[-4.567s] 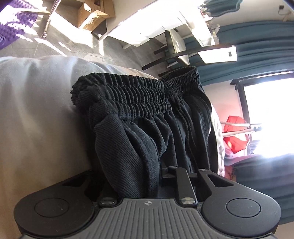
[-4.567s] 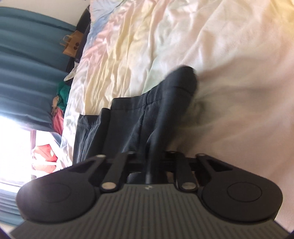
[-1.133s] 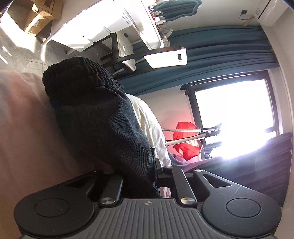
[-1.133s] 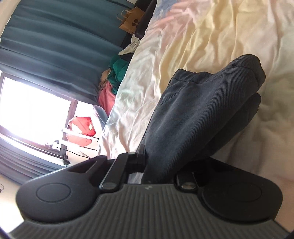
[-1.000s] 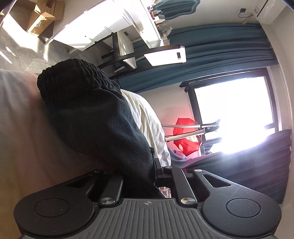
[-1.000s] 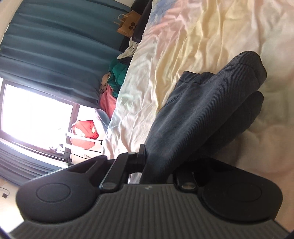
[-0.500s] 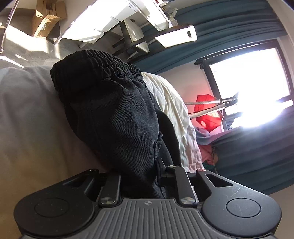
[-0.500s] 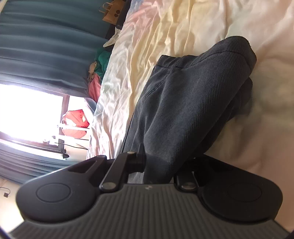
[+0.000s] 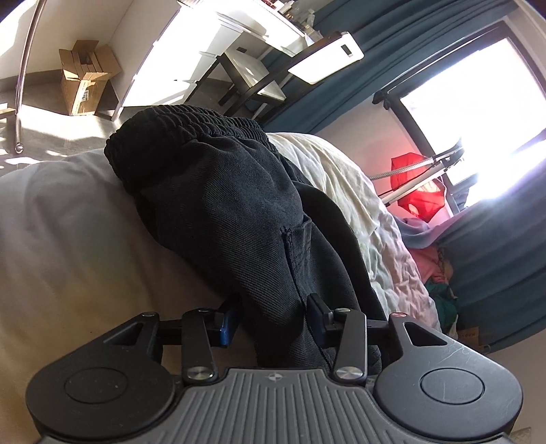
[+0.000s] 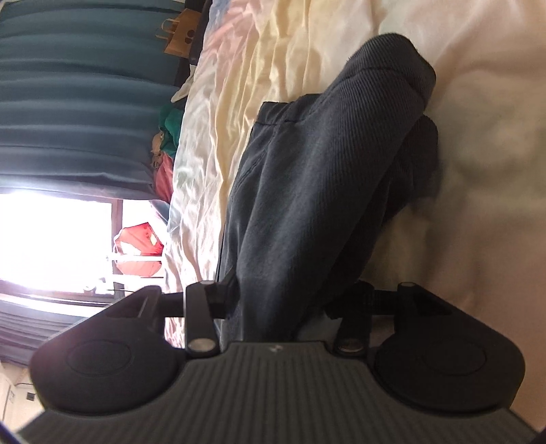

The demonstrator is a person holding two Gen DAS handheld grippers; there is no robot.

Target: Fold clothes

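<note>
Black ribbed shorts with an elastic waistband lie folded over on the pale bed sheet. In the left wrist view my left gripper has its jaws spread apart, with the fabric lying loosely between them. In the right wrist view the same shorts run from my right gripper out over the sheet. Its jaws also stand apart around the cloth.
Left wrist view: a cardboard box on the floor, a white desk, a dark chair, teal curtains, a red item by the window. Right wrist view: a clothes pile and a paper bag beside the bed.
Both grippers have opened and let the shorts go. The raised cloth has come down onto the bed, folded over.
</note>
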